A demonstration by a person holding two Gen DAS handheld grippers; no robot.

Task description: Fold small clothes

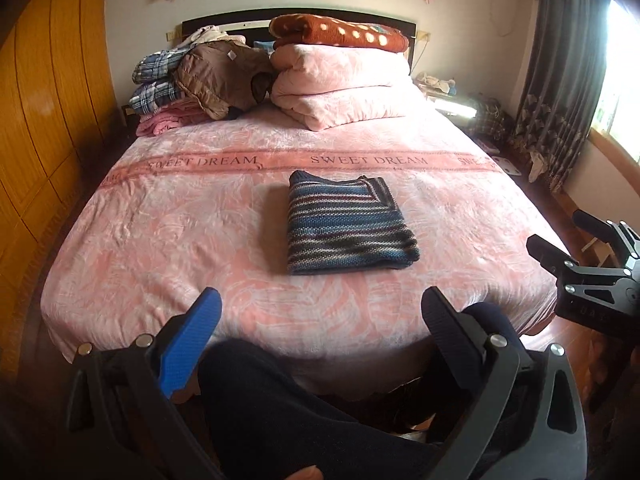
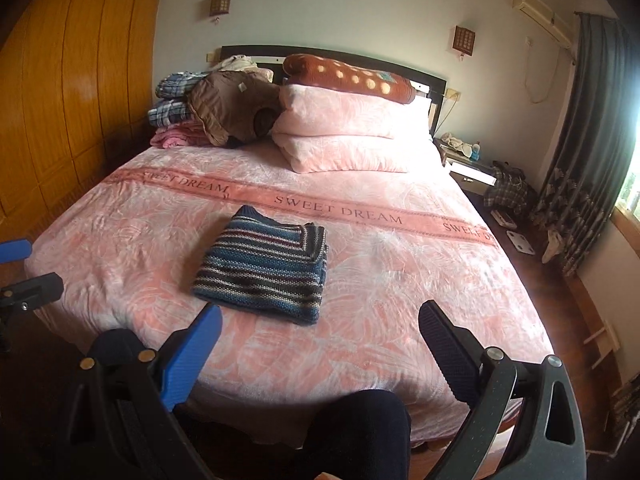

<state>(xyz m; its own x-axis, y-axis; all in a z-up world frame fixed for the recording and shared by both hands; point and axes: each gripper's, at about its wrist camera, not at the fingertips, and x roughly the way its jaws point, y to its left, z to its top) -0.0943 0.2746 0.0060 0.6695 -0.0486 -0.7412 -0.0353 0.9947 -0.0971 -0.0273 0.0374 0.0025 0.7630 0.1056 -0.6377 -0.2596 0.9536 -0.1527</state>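
Observation:
A small striped knit sweater point(image 1: 348, 226) in blue, grey and maroon lies folded into a neat rectangle in the middle of the pink bed point(image 1: 160, 240). In the right wrist view the sweater point(image 2: 264, 272) sits left of centre on the bed point(image 2: 400, 300). My left gripper point(image 1: 322, 312) is open and empty, held back over the foot of the bed, short of the sweater. My right gripper point(image 2: 320, 328) is open too, with nothing between its fingers, near the bed's foot edge. The right gripper point(image 1: 560, 240) also shows at the right edge of the left wrist view.
A folded pink quilt point(image 1: 344, 92) with a red dotted blanket point(image 1: 340, 32) on top lies at the head of the bed, beside a pile of plaid and brown clothes point(image 1: 188, 80). A wooden wardrobe point(image 1: 48, 120) stands left; a nightstand point(image 2: 468, 164) and curtain point(image 2: 580, 140) right. The person's dark-clad legs point(image 1: 280, 408) are below.

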